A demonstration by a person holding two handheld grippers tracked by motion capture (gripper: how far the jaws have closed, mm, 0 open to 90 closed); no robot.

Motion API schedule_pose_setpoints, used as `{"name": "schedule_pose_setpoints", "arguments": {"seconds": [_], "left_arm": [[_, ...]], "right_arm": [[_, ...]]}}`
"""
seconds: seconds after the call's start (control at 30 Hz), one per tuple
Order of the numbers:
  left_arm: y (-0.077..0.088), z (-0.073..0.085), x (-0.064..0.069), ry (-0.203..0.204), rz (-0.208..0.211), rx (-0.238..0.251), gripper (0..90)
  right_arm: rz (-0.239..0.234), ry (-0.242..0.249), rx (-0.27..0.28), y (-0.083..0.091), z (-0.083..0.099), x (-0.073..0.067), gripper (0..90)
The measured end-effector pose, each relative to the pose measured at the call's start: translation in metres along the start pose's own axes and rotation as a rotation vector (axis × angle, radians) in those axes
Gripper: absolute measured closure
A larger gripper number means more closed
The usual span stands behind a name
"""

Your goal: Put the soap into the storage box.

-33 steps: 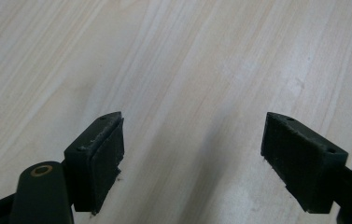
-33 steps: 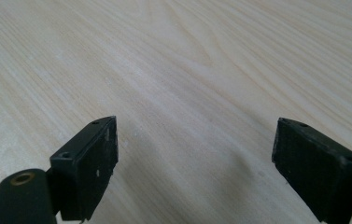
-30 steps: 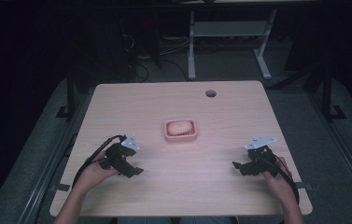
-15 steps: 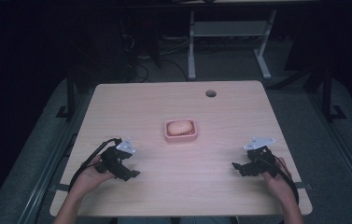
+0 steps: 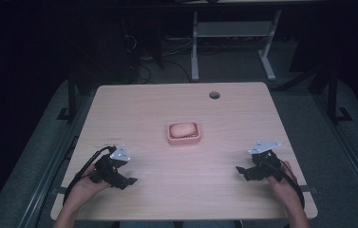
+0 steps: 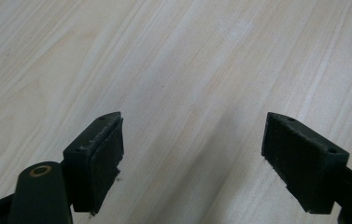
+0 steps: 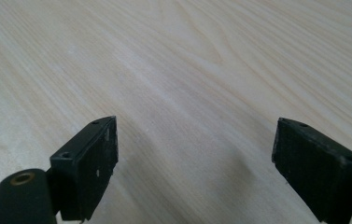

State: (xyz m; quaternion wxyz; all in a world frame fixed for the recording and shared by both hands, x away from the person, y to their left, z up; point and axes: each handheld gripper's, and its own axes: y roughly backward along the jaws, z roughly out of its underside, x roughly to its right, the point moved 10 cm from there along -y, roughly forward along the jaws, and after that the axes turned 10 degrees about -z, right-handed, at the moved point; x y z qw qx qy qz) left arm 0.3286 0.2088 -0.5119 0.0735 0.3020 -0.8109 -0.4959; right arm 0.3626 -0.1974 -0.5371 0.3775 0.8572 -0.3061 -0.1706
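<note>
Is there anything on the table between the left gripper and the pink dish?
No. In the high view, only bare wood lies between the left gripper and the pink dish. The left gripper view shows bare table ahead of its open fingers.

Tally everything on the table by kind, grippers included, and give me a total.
Pink tray: 1
Pale rounded lump lying in that tray: 1
Hand-held grippers: 2, the left gripper and the right gripper, both with jaws apart and nothing between them
Total: 4
</note>
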Motion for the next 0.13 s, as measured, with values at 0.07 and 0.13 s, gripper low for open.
{"name": "schedule_pose_setpoints", "arguments": {"seconds": [0.07, 0.13], "left_arm": [[0.0005, -0.0003, -0.0007, 0.007, -0.005, 0.006, 20.8], [0.0009, -0.0011, -0.0016, 0.014, -0.005, 0.013, 20.8]], "right_arm": [[-0.002, 0.002, 0.002, 0.0003, 0.0000, -0.0009, 13.9], [-0.004, 0.006, 0.003, 0.0009, 0.0005, -0.0006, 13.8]]}}
